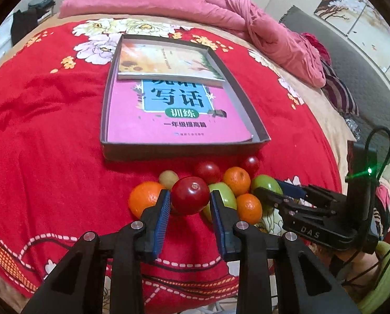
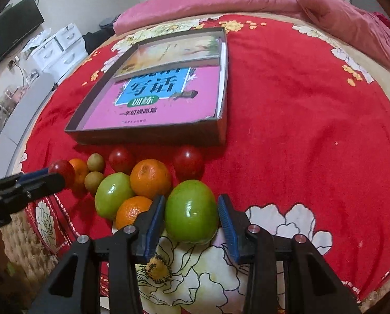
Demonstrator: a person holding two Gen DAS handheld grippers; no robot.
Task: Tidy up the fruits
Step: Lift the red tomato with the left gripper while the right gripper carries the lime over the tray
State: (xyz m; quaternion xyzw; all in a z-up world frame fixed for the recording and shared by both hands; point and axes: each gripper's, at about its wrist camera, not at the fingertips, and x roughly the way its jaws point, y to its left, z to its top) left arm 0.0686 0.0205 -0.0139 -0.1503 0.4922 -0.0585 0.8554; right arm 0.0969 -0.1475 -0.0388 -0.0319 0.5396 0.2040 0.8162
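A pile of fruit lies on the red bedspread in front of a grey box (image 1: pixel 184 151). My left gripper (image 1: pixel 190 196) has its blue pads against both sides of a red apple (image 1: pixel 190 195). Around it lie an orange (image 1: pixel 145 197), a small brown fruit (image 1: pixel 168 179), another green apple (image 1: pixel 225 196) and more oranges (image 1: pixel 236 180). My right gripper (image 2: pixel 191 209) is open around a green apple (image 2: pixel 191 210); the left pad is close, the right pad stands slightly off. Beside it lie a second green apple (image 2: pixel 113 195) and oranges (image 2: pixel 150 178).
The grey box (image 2: pixel 153 133) holds a pink book (image 2: pixel 158 99) and a second book (image 2: pixel 174 52). Red tomato-like fruits (image 2: pixel 188 159) lie by its front wall. A pink quilt (image 1: pixel 221 7) lies along the far side of the bed. The right gripper body (image 1: pixel 312 209) shows in the left wrist view.
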